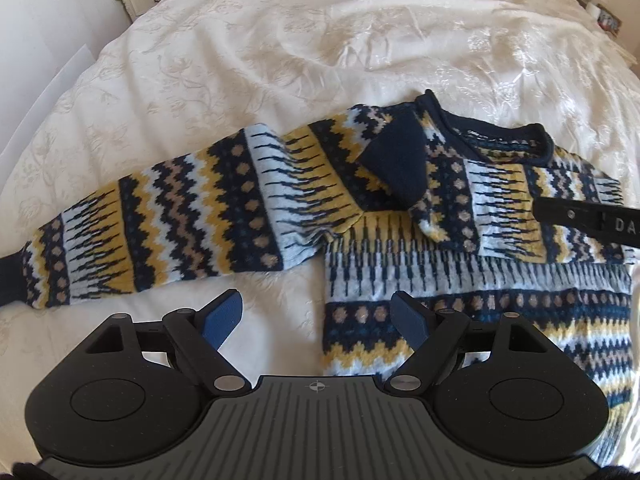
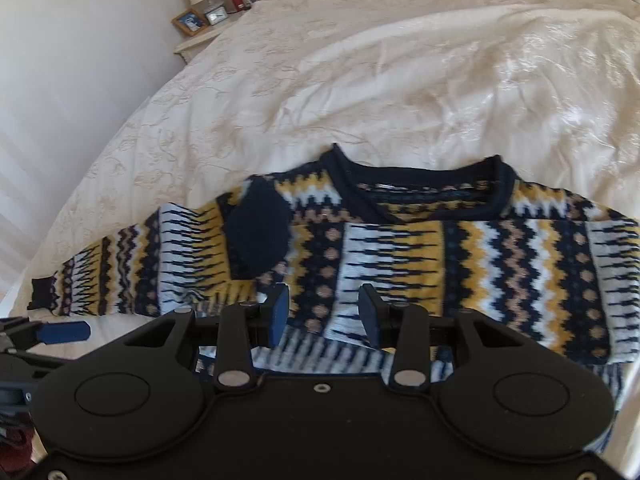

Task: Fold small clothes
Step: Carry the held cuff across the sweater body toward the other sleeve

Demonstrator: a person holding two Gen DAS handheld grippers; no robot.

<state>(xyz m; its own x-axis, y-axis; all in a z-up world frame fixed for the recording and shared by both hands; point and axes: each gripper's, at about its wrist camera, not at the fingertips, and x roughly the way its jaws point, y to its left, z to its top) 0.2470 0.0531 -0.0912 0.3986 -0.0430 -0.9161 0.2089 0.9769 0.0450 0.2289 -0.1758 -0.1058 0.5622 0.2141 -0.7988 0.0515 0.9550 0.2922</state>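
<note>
One sleeve (image 2: 460, 264) lies folded across the patterned sweater (image 1: 460, 320) on the bed (image 1: 280, 60); the other sleeve (image 1: 160, 232) stays outstretched. Left tool (image 1: 318, 316) and right tool (image 2: 323, 312) gape empty.

Both wrist cameras are looking down and forward across a white bedspread (image 1: 280, 52) from close above. The left view is sitting over the patterned sweater (image 1: 460, 216) and its outstretched sleeve; the right view is hovering nearer its collar (image 2: 420, 196). Both are sharing the sweater and a bedside table (image 2: 192, 42).
</note>
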